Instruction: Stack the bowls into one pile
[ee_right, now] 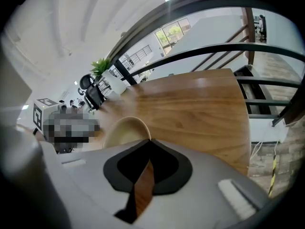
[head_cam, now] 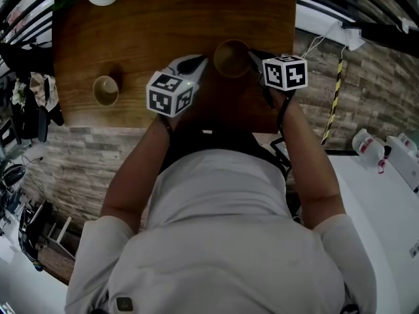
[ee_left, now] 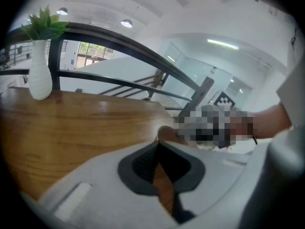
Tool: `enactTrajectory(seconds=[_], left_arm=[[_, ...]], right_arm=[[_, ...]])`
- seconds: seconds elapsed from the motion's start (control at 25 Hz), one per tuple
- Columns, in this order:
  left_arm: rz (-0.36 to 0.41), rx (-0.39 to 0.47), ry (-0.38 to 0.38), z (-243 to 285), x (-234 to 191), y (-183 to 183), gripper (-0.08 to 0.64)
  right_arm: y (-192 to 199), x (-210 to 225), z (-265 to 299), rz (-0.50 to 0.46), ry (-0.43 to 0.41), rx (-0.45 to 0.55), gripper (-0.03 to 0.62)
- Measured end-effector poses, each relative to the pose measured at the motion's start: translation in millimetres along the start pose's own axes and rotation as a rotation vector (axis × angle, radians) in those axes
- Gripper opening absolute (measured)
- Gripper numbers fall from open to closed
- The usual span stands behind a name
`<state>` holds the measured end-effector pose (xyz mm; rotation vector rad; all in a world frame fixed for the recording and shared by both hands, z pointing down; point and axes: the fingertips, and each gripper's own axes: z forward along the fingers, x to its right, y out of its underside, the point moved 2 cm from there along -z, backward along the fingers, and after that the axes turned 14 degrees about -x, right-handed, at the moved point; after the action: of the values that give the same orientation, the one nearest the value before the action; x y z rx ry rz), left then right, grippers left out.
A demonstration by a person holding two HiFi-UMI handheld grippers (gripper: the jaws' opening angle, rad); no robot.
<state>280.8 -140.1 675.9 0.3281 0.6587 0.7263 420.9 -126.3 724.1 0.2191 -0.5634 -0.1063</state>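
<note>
Wooden desk point(head_cam: 163, 18): one bowl point(head_cam: 232, 57) centre, flanked by both tongs. Right tongs point(ee_right: 149, 141) pinched shut on its right rim. Left tongs point(ee_left: 159, 141) closed, tips at its left rim. A second bowl point(head_cam: 105, 89) sits well apart, to the left.

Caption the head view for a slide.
Wooden table: right gripper pinches the middle bowl by its rim, left gripper shut at its opposite side; second bowl sits apart.

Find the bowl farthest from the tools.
Head view: that bowl sits at the table's left, near its front edge, left of the left tool.
</note>
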Motion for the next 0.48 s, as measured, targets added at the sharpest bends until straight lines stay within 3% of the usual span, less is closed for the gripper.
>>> enactTrajectory(seconds=[0.48], left_arm=[[0.079,0.051,-0.004,-43,41,-18,0.005]], right_arm=[[0,-35,-70,-0.036,0.022,0.093,0.015]])
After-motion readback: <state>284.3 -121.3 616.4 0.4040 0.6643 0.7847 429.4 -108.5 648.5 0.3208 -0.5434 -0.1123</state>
